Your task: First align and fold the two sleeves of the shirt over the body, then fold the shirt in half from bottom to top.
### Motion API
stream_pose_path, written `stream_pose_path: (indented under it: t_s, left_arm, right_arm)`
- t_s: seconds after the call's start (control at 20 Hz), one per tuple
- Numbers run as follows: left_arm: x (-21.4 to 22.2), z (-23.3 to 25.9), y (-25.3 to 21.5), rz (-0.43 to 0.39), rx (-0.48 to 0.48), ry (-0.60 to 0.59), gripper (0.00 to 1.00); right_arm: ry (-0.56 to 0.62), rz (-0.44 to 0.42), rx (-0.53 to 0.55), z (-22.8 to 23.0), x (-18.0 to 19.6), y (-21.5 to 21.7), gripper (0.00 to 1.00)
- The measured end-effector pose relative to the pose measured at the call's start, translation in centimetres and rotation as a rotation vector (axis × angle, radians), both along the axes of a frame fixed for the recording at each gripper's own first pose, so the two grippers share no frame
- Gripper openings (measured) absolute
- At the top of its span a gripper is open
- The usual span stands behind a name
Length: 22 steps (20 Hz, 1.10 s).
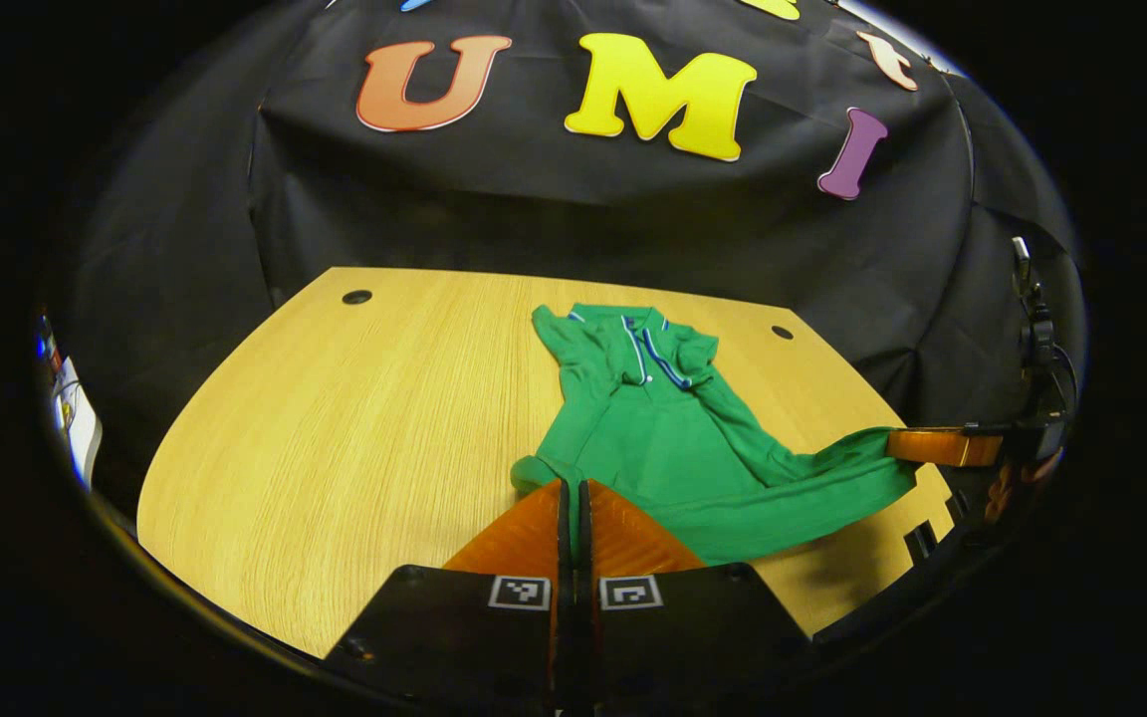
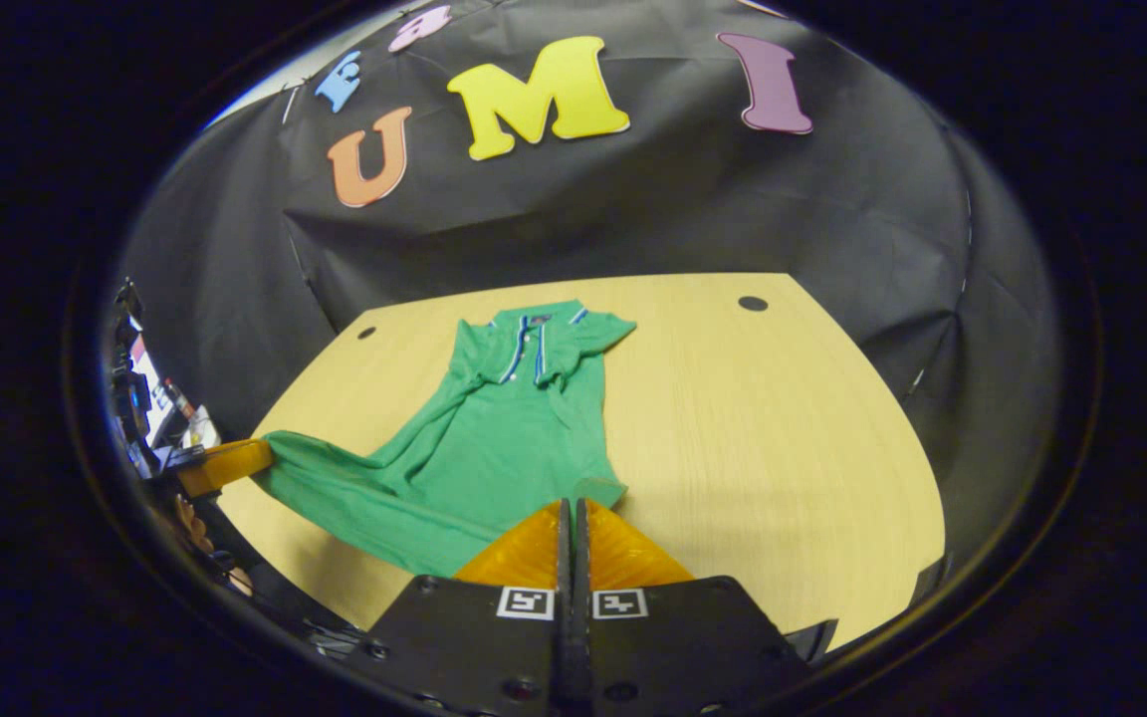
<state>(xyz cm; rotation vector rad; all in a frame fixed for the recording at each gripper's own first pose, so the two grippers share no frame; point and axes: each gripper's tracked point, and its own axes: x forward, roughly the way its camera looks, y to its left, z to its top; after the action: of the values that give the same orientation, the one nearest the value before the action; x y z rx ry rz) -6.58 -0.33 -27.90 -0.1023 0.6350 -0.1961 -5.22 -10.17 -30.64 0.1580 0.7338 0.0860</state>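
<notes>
**Shirt held at the hem corners on the table**

Black cloth is hung behind and around a light wooden table (image 1: pixel 335 418), in which 2 small round holes (image 1: pixel 356 297) are set near the far edge. On the table a green shirt (image 1: pixel 673 438) is laid with its striped collar (image 1: pixel 648 349) at the far end and its hem toward the near edge; both sleeves are seen folded in over the body.

In the left gripper view, the left gripper (image 1: pixel 573 485) is seen with its 2 fingers pressed together on the near left corner of the hem. At the right edge of the same view, the right gripper (image 1: pixel 942 446) is seen gripping the other hem corner, and the cloth between the 2 corners is drawn out and raised slightly off the table.

In the right gripper view, the right gripper's fingers are clamped together on its hem corner, and the left gripper is shown farther off at the left, holding the stretched corner.
</notes>
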Motion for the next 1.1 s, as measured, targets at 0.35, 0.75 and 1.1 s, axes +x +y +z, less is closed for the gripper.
stream_pose_path:
  t_s: [0.35, 0.75, 1.1]
  left_arm:
    - [5.6, 2.9, -0.9, 0.001, 0.004, -0.032, 0.06]
    - [14.4, 5.1, -1.2, 0.011, 0.003, -0.098, 0.06]
    - [24.0, 5.6, -1.2, 0.048, -0.028, -0.127, 0.06]
  right_arm:
    - [-0.076, -0.019, 0.029, 4.1, 6.4, -0.7, 0.00]
    - [-0.116, -0.026, 0.037, 6.3, 15.4, -1.2, 0.00]
    - [-0.151, -0.004, 0.041, 7.7, 25.5, -0.2, 0.00]
